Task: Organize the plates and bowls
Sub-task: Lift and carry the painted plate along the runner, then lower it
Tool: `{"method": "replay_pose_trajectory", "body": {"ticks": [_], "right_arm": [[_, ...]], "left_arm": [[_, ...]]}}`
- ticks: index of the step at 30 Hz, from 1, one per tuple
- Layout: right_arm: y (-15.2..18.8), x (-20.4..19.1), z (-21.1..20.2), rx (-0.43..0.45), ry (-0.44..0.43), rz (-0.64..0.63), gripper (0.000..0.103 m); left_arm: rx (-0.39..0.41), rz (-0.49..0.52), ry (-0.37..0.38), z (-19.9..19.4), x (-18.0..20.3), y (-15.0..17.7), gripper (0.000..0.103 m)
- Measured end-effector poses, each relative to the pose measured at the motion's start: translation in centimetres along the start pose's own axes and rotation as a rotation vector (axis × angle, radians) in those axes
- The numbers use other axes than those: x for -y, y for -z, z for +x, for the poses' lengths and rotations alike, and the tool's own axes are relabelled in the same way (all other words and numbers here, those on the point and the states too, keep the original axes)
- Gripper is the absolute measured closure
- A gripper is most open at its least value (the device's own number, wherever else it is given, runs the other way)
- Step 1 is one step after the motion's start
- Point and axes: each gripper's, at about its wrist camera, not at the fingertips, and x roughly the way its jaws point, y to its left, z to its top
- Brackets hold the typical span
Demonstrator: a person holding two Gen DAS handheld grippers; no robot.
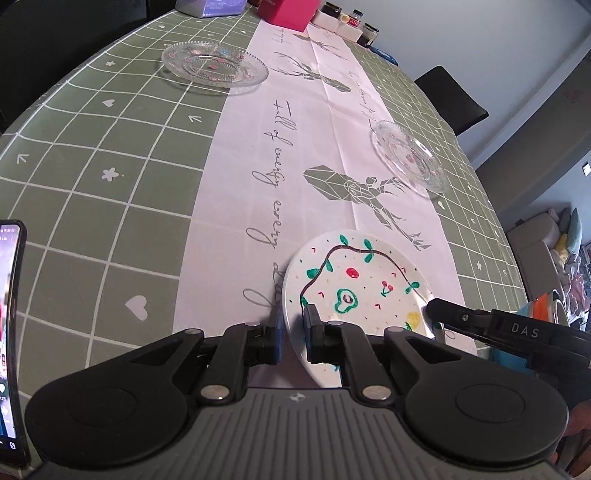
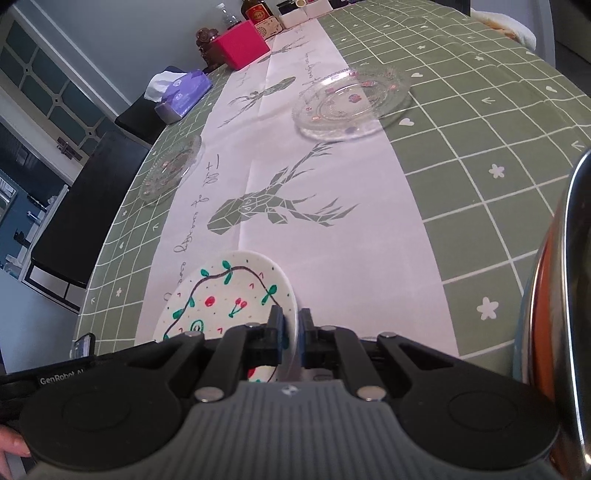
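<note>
A white plate [image 1: 354, 280] painted with a green vine, cherries and an avocado is over the white runner near the table's front edge. My left gripper [image 1: 293, 317] is shut on its left rim, one pad above and one below. My right gripper [image 2: 291, 321] is shut on the opposite rim of the same plate [image 2: 229, 295], and its fingertips [image 1: 432, 314] show in the left wrist view. Two clear glass plates lie farther off: one [image 1: 214, 68] at the back left, one [image 1: 410, 158] at the right. I cannot tell whether the painted plate touches the cloth.
The table [image 1: 110, 206] has a green checked cloth. A phone [image 1: 11, 332] stands at the left edge. A pink box [image 2: 240, 48], a tissue box [image 2: 184, 92] and jars [image 1: 347, 22] stand at the far end. An orange-and-metal bowl [image 2: 561, 295] is close on the right.
</note>
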Motion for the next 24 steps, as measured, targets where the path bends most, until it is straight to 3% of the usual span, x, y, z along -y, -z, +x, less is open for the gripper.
{"method": "replay_pose_trajectory", "body": {"ticks": [17,20,22,24], "right_arm": [[0.27,-0.37,0.40,-0.003,0.024,-0.046,0.091],[0.29,-0.54,0.40,0.000,0.028,-0.060,0.090],[0.27,-0.51,0.34,0.004,0.027,-0.062,0.086],[0.25,-0.67,0.23,0.013,0.032,-0.066,0.075]], "left_arm": [[0.015,0.046,-0.038,0.32,0.88,0.24,0.088],[0.024,0.044,-0.054,0.25,0.82,0.19,0.079],[0.036,0.045,-0.063,0.07,0.78,0.15,0.076],[0.050,0.050,-0.066,-0.16,0.81,0.07,0.076]]}}
